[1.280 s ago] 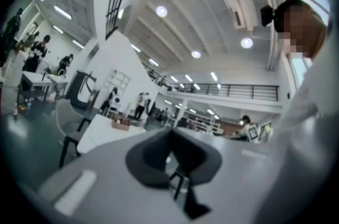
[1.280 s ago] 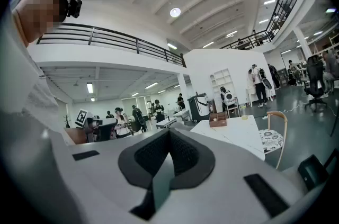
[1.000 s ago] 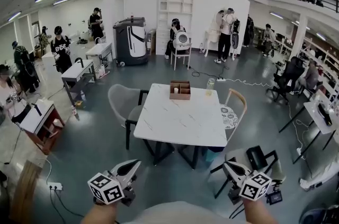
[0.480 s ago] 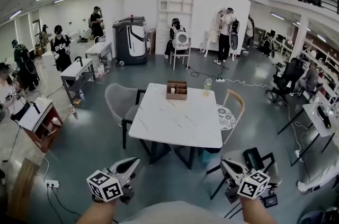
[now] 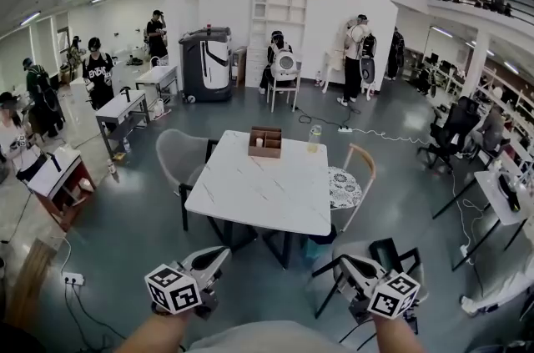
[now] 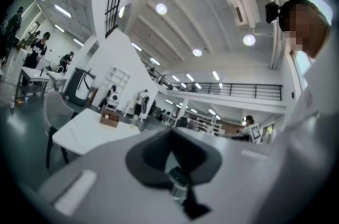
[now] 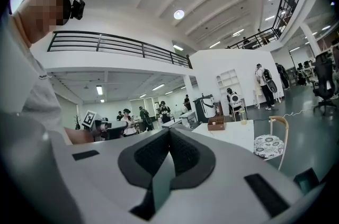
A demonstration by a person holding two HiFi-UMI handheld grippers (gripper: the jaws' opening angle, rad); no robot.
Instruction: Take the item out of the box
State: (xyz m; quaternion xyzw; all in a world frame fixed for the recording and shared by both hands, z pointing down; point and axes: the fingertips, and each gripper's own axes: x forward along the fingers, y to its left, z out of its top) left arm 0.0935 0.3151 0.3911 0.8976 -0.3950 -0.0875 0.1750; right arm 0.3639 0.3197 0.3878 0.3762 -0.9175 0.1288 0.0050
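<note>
A small brown box [image 5: 264, 141] stands at the far edge of a white marble table [image 5: 259, 197], with something small and pale inside it. Both grippers are far short of the table, low in the head view. My left gripper [image 5: 222, 254] has its jaws together and holds nothing; the left gripper view shows its gripper [image 6: 170, 131] aimed right of the box [image 6: 110, 119]. My right gripper [image 5: 340, 264] is shut and empty too. The right gripper view has its gripper [image 7: 169, 129] left of the box [image 7: 216, 123] and table [image 7: 233, 137].
A clear bottle [image 5: 314, 136] stands beside the box. A grey chair [image 5: 171, 155] is at the table's left and a wooden chair with a patterned cushion [image 5: 344, 186] at its right. A black chair [image 5: 385, 253] is near my right gripper. Desks [image 5: 125, 111] and people fill the hall.
The table and box now sit further left in the head view. Both grippers have shifted a little across the view. Their jaws stay together.
</note>
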